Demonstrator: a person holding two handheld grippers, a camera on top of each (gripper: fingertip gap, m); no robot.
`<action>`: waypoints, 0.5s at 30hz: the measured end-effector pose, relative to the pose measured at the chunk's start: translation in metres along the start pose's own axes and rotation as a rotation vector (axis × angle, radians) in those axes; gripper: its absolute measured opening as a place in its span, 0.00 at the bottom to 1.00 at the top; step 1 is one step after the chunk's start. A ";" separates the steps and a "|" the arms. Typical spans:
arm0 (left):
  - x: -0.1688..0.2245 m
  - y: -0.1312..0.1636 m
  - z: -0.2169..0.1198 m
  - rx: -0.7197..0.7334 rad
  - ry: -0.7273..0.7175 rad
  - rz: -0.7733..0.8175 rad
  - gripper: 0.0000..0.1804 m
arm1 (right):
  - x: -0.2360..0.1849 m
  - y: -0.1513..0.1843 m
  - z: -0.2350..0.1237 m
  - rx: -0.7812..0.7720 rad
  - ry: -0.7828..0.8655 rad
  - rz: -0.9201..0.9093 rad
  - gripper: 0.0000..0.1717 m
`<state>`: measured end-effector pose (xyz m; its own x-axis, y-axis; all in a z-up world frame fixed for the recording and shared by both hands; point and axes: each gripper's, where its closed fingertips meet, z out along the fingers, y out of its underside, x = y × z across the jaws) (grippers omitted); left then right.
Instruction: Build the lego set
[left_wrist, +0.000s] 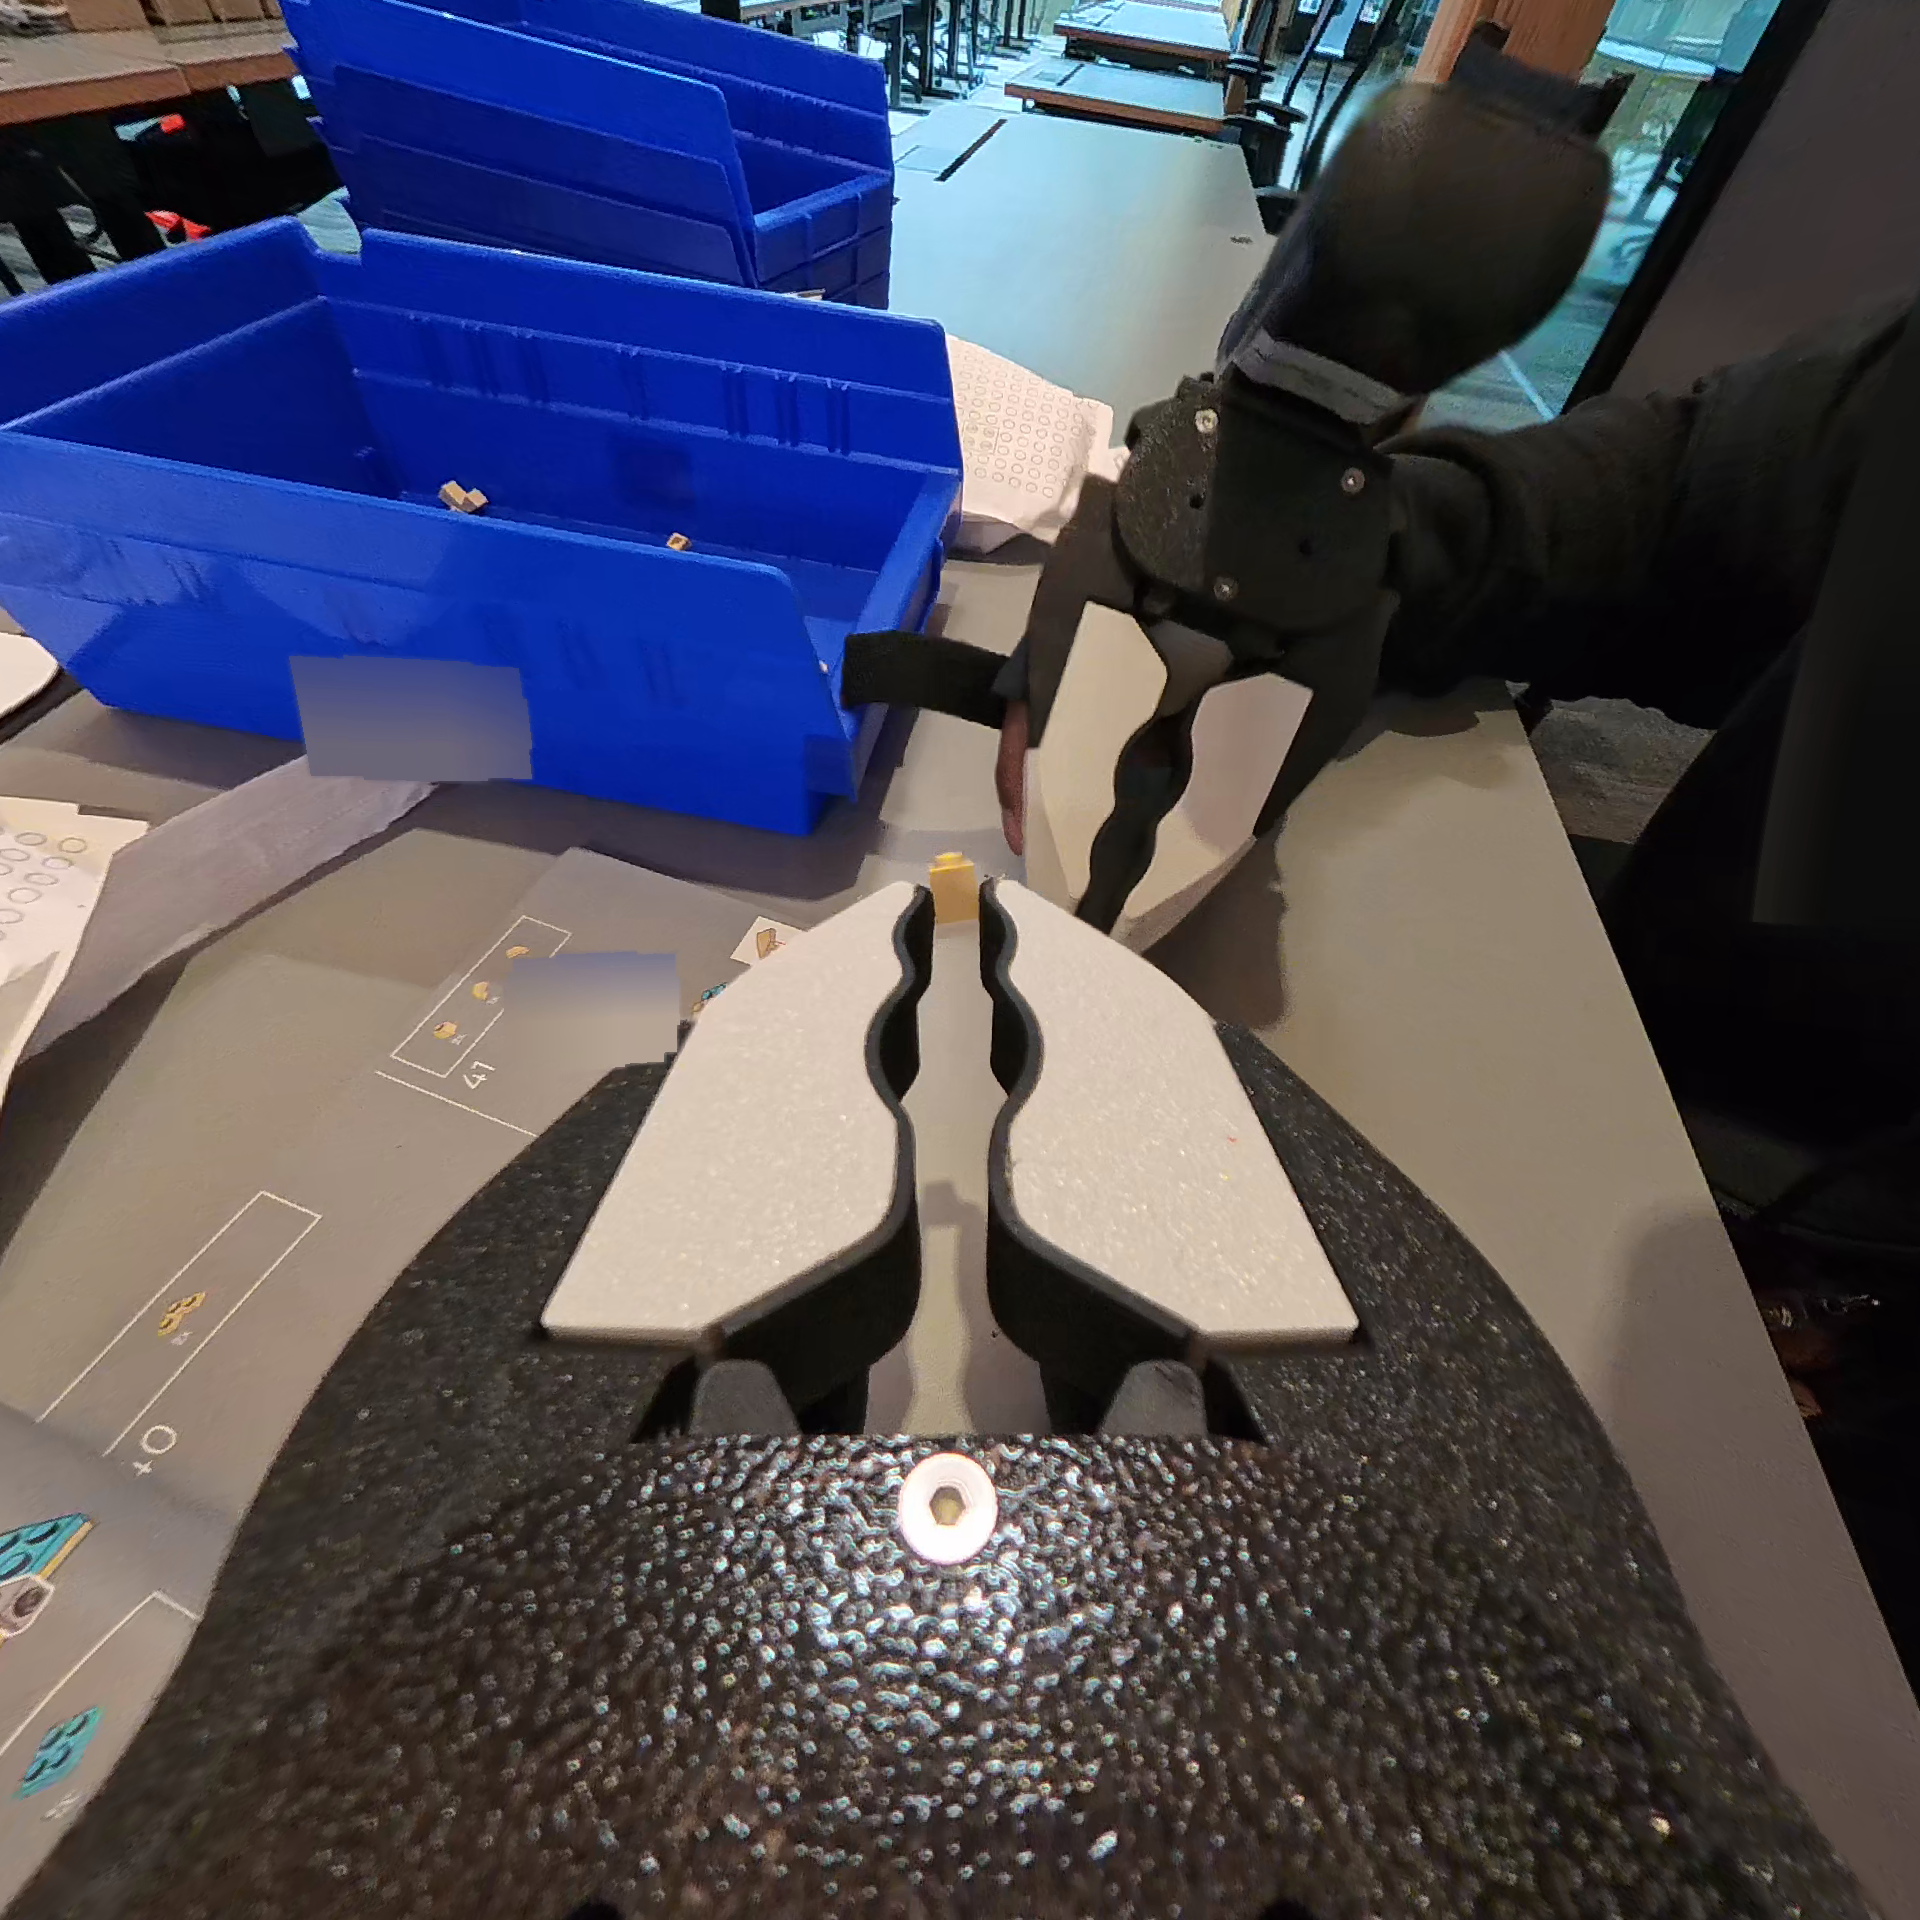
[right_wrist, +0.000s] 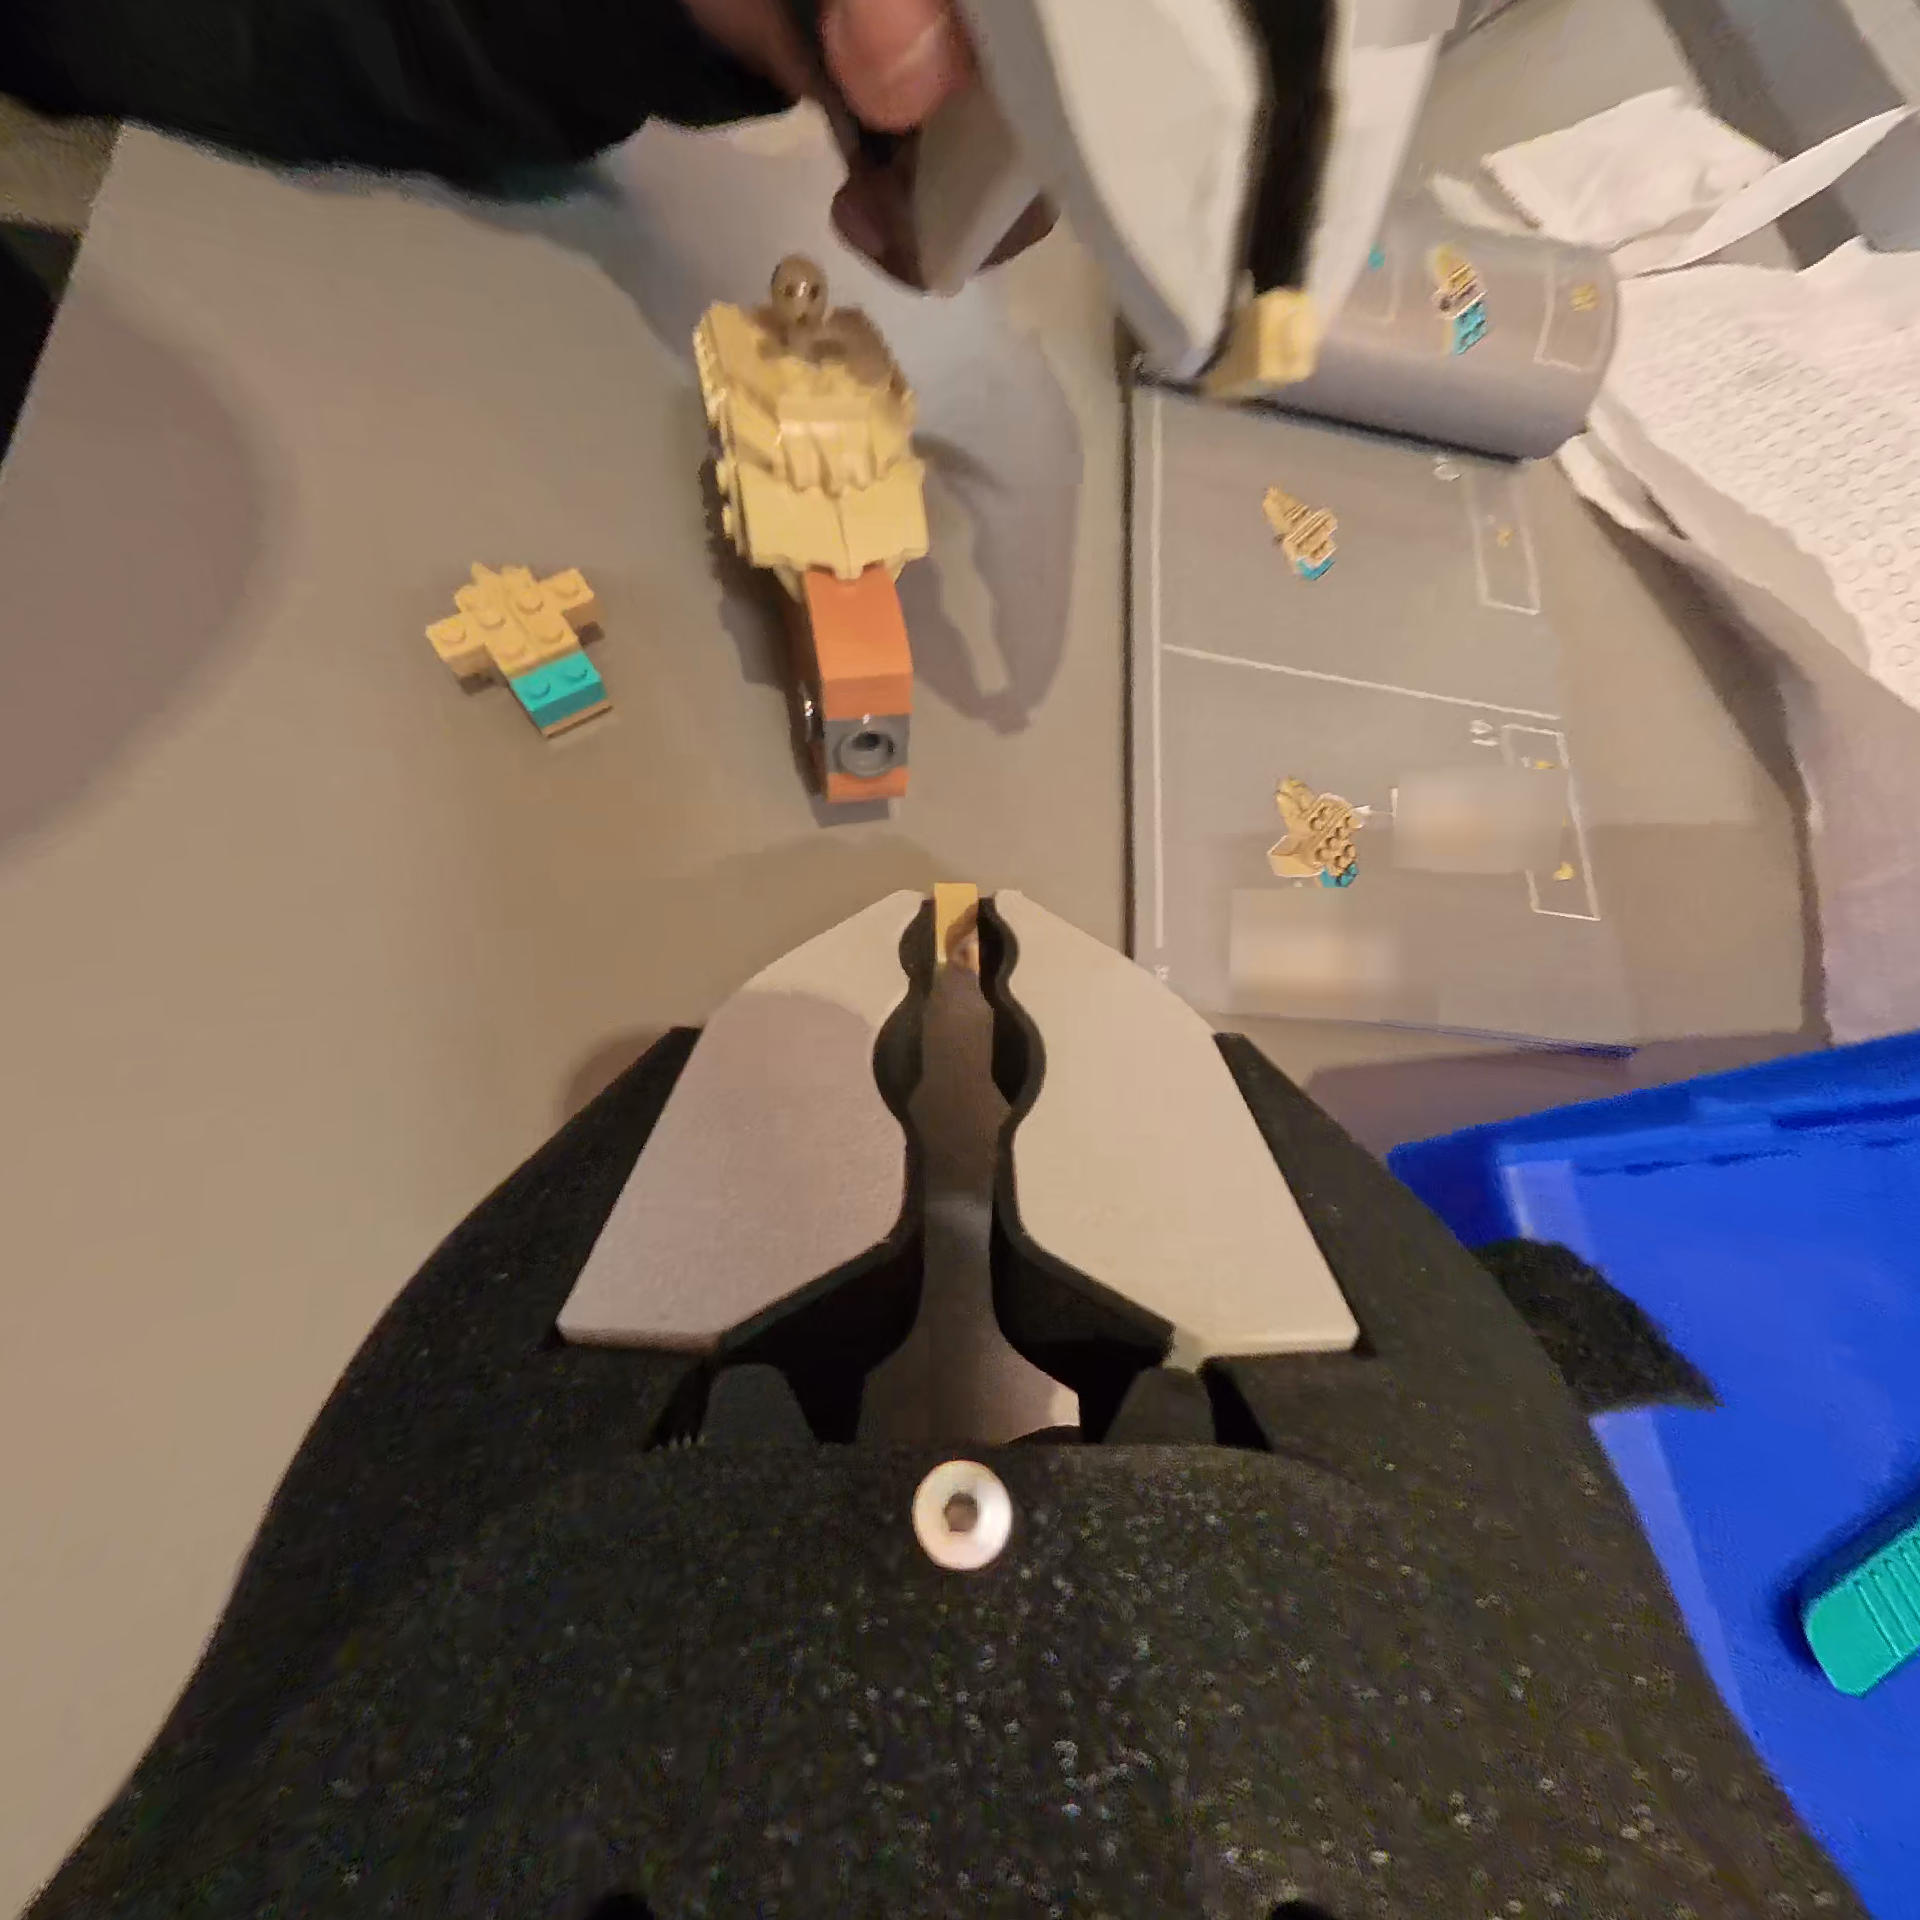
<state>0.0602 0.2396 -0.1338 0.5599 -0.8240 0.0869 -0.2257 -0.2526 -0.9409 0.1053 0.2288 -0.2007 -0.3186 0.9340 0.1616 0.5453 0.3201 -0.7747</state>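
Grey matte tabletop (right_wrist: 312, 935), long rows of desks behind; left gripper (left_wrist: 954, 902) pinches a small tan plastic brick (left_wrist: 952, 894), right gripper (right_wrist: 956, 914) clamps another tan brick (right_wrist: 954, 909) near the tan-and-orange brick model (right_wrist: 821, 499), blue plastic bin (left_wrist: 468, 582) alongside

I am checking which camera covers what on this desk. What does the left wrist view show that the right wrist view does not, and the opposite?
Only the left wrist view: the inside of the near blue bin with two small tan pieces, more stacked blue bins, and the room behind.

Only the right wrist view: the large tan and orange brick model and the small tan and teal assembly on the grey table.

Both: each gripper, left and right, shut on a small tan brick, the instruction booklet, and a blue bin.
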 end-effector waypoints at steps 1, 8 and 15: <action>0.001 0.000 0.001 -0.004 0.003 0.003 0.04 | 0.002 -0.004 -0.002 0.029 0.007 0.020 0.04; 0.013 0.000 0.006 -0.037 0.025 0.053 0.04 | 0.012 -0.050 -0.022 0.345 -0.030 0.258 0.04; 0.026 -0.001 0.008 -0.075 0.043 0.109 0.04 | 0.016 -0.073 -0.042 0.559 -0.119 0.404 0.04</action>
<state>0.0814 0.2227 -0.1332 0.4943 -0.8693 0.0008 -0.3431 -0.1959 -0.9186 0.0928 0.2269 -0.1162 -0.2754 0.9285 -0.2490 0.1688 -0.2083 -0.9634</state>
